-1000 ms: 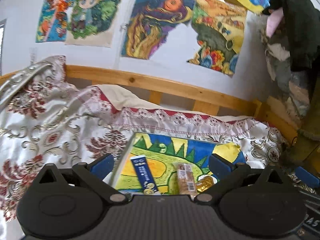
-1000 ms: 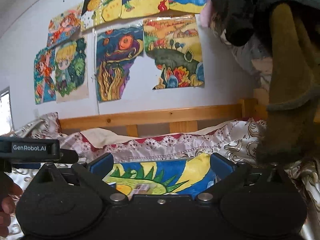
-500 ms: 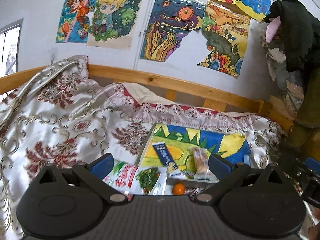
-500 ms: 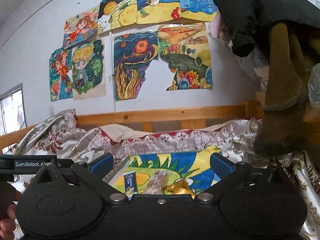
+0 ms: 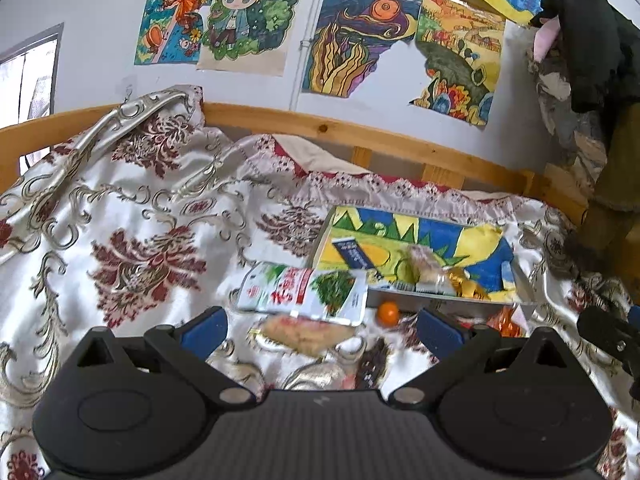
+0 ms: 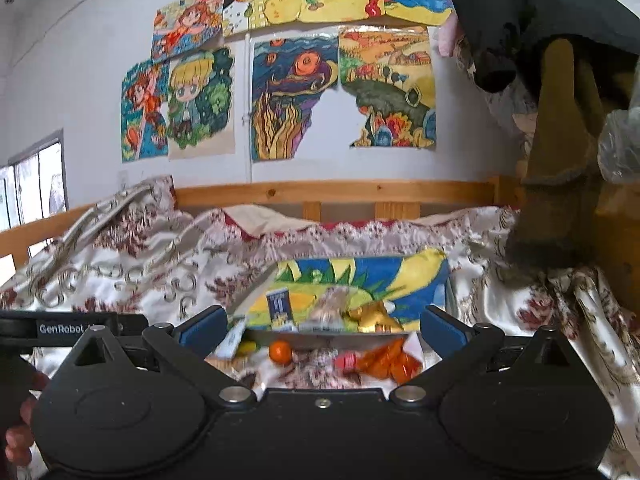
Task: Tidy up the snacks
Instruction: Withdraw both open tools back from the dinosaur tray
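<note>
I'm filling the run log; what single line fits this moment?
left gripper: open, empty | right gripper: open, empty | tray: holds blue packet | bedspread: green-red packet, orange ball outside tray

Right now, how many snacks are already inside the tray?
3: a blue packet at the left, a clear-wrapped pastry mid-tray, a gold wrapper beside it. Others may be hidden behind the front rim.
</note>
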